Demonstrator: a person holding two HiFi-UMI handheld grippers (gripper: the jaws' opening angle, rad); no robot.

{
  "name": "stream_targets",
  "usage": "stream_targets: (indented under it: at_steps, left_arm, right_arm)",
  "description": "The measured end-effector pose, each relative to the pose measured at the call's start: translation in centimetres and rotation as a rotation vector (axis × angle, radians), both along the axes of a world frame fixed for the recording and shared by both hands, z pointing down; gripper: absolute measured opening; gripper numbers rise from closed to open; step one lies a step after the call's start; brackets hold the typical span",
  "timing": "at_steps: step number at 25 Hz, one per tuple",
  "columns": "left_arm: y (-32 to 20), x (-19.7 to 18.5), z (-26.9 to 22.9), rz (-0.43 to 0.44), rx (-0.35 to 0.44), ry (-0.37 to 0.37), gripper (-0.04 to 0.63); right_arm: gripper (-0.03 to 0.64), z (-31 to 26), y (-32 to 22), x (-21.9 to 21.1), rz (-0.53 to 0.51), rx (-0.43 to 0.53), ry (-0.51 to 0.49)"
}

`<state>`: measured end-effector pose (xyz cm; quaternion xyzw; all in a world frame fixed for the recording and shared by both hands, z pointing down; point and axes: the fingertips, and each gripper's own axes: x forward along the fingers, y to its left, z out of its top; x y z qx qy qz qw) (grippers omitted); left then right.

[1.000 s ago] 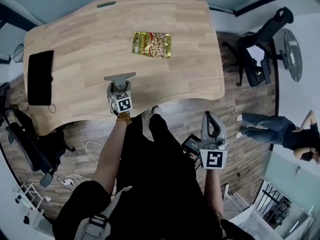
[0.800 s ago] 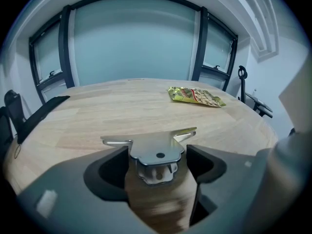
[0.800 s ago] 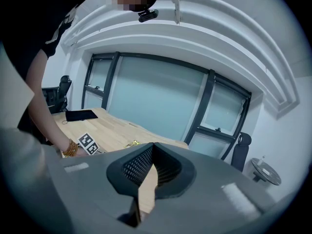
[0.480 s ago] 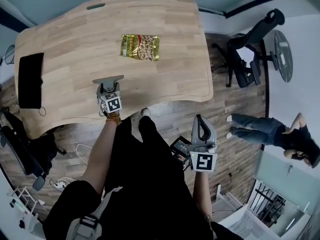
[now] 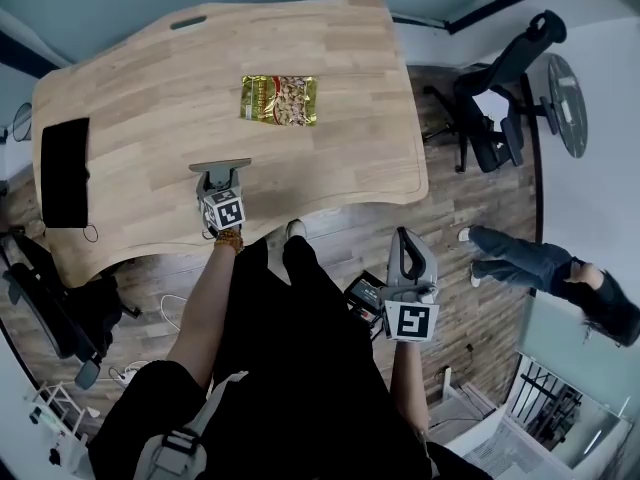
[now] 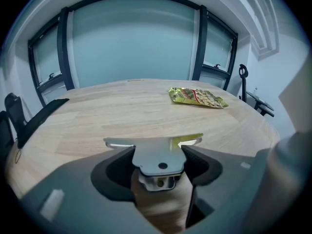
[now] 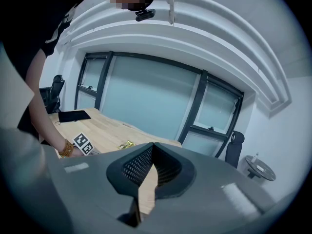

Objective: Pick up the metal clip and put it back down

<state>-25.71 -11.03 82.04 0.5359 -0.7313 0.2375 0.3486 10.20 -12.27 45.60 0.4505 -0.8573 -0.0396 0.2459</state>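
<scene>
Metal clip (image 6: 146,144) clamped in left tongs (image 5: 221,178) near table (image 5: 330,88) front edge; right tongs (image 7: 147,177) pinched together, off table.

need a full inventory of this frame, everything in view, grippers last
table: 1, light wood, centre of head view
snack packet: 1, gold-green, far middle of table
flat black item: 1, black, table's left edge
metal clip: 1, silver, in the left jaws, over the table's near part
office chairs: 2, black, one on each side of the table
round side table: 1, grey, far right
bystander: 1, jeans, floor at right
left hand-held gripper: 1, grey, shut on metal clip
right hand-held gripper: 1, grey, shut, empty, off the table
</scene>
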Motion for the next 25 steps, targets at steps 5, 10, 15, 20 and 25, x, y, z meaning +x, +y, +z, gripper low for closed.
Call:
stream_targets:
  at_steps: [5,10,15,20,25]
  left_arm:
    - [-0.1,0.2,0.1,0.011,0.001,0.003,0.308]
    - [0.2,-0.5,-0.1,0.020,-0.003,-0.009,0.305]
    - [0.1,-0.1,-0.3,0.029,0.001,-0.004,0.305]
    - [-0.3,0.2,-2.0,0.069,0.033,-0.037,0.305]
    - [-1.5,0.9,-3.9,0.105,0.079,-0.042,0.305]
  right_arm:
    - [0.021,-0.5,-0.6,0.3,0.021,0.013,-0.003]
    - [0.021,-0.6,-1.0,0.2,0.025,0.027,-0.040]
    - [0.021,-0.8,-1.4,1.0,0.043,0.037,-0.055]
    - [0.021,-0.9,-1.4,1.5,0.053,0.041,-0.076]
    - [0.021,-0.7,-1.6,2.6,0.078,0.028,-0.058]
